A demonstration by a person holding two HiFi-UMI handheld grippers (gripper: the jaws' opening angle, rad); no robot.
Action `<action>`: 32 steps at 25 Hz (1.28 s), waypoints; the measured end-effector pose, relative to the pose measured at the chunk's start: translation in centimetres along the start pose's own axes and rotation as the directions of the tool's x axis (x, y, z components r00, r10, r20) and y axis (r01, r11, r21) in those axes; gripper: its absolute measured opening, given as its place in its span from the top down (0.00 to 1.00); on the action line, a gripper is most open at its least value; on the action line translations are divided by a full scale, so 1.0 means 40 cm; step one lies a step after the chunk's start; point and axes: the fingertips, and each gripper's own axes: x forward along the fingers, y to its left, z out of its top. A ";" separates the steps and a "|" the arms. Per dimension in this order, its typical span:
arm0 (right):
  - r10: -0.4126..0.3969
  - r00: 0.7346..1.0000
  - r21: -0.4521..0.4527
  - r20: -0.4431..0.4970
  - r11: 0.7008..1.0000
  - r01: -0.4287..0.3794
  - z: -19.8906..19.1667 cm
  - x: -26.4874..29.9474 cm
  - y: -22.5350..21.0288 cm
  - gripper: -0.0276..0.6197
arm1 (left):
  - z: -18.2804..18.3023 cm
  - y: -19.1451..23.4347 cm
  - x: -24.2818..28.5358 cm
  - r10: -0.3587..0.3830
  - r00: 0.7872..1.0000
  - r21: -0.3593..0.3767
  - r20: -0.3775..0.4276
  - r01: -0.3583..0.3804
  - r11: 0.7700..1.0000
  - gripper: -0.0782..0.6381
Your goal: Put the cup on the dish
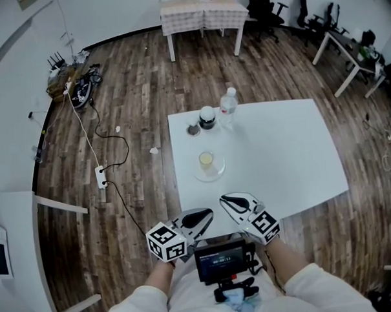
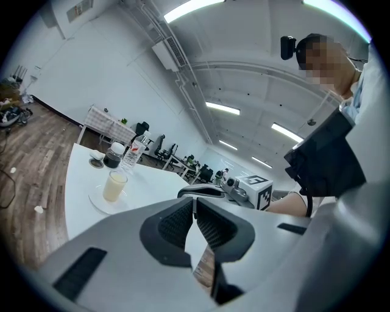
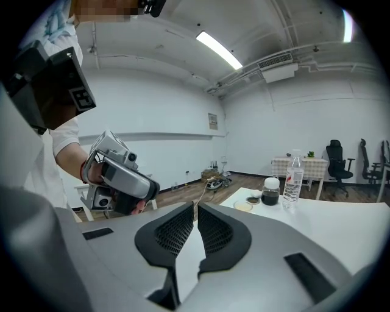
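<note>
- The cup, part full of a pale yellow drink, stands upright in the middle of the dish, so the task looks done from how things lie.
- The dish is clear and shallow. The cup sits central on it, probably so that it rests flat, clear of the rim.
- Beyond the dish, on its far side, 3 things stand in a loose row: a small lid, a dark jar with a white cap, and a bottle. All are apart from the dish, which leaves room around it.
- The dish lies on a white table, near its left edge as the head view shows it.
- On the near side of the dish, well apart from it and about at the table's near edge, the 2 grippers are held close to the person's body.
- The left gripper is clenched: its ribbed pads meet at the tips with nothing between them.
- The right gripper is likewise clenched on nothing, its tips together.
- With both tools empty and drawn back from the dish, I judge that they are at rest, not reaching.
- A cable trails over the wooden floor, far left of the dish.
</note>
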 end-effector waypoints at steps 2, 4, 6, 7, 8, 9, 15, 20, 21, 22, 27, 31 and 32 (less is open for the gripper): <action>-0.001 1.000 0.001 0.006 1.000 0.001 0.008 -0.012 0.014 0.89 | -0.001 -0.009 -0.005 -0.004 1.000 0.002 0.001 0.004 1.000 0.87; -0.003 1.000 0.002 0.012 1.000 0.003 0.017 -0.025 0.029 0.89 | 0.000 -0.018 -0.008 -0.008 1.000 0.005 0.001 0.008 1.000 0.87; 0.000 1.000 -0.002 0.017 1.000 0.000 0.023 -0.038 0.042 0.90 | -0.001 -0.024 -0.011 -0.010 1.000 0.008 0.002 0.010 1.000 0.87; 0.001 1.000 -0.006 0.020 1.000 -0.001 0.027 -0.044 0.048 0.90 | -0.001 -0.028 -0.014 -0.010 1.000 0.010 0.002 0.010 1.000 0.87; 0.000 1.000 -0.010 0.024 1.000 0.001 0.031 -0.050 0.054 0.90 | -0.001 -0.032 -0.016 -0.012 1.000 0.012 0.004 0.012 1.000 0.87; -0.003 1.000 -0.013 0.029 1.000 0.004 0.036 -0.057 0.060 0.90 | 0.000 -0.036 -0.019 -0.014 1.000 0.015 0.006 0.014 1.000 0.87; -0.027 0.998 -0.009 0.049 1.000 0.028 0.059 -0.101 0.090 0.90 | 0.017 -0.070 -0.043 -0.027 0.999 0.042 0.032 0.026 0.999 0.87; -0.027 0.998 -0.026 0.058 0.999 0.028 0.065 -0.131 0.116 0.90 | 0.030 -0.101 -0.060 -0.031 0.999 0.069 0.042 0.028 0.997 0.87; -0.025 0.998 -0.023 0.063 0.999 0.026 0.066 -0.137 0.122 0.90 | 0.032 -0.106 -0.063 -0.030 0.999 0.070 0.045 0.026 0.997 0.87; -0.023 0.997 -0.016 0.069 1.000 0.024 0.067 -0.142 0.127 0.90 | 0.033 -0.110 -0.067 -0.027 0.998 0.071 0.049 0.024 0.997 0.87; -0.035 0.994 0.031 0.107 0.999 0.032 0.091 -0.157 0.126 0.90 | 0.051 -0.111 -0.089 -0.009 0.998 0.082 0.065 0.004 0.997 0.87; -0.046 0.994 0.040 0.100 0.998 0.043 0.105 -0.156 0.119 0.90 | 0.054 -0.106 -0.096 -0.008 0.997 0.090 0.072 0.001 0.996 0.87; -0.041 0.994 0.035 0.101 0.999 0.037 0.109 -0.156 0.122 0.90 | 0.053 -0.108 -0.095 -0.011 0.997 0.091 0.076 0.005 0.996 0.87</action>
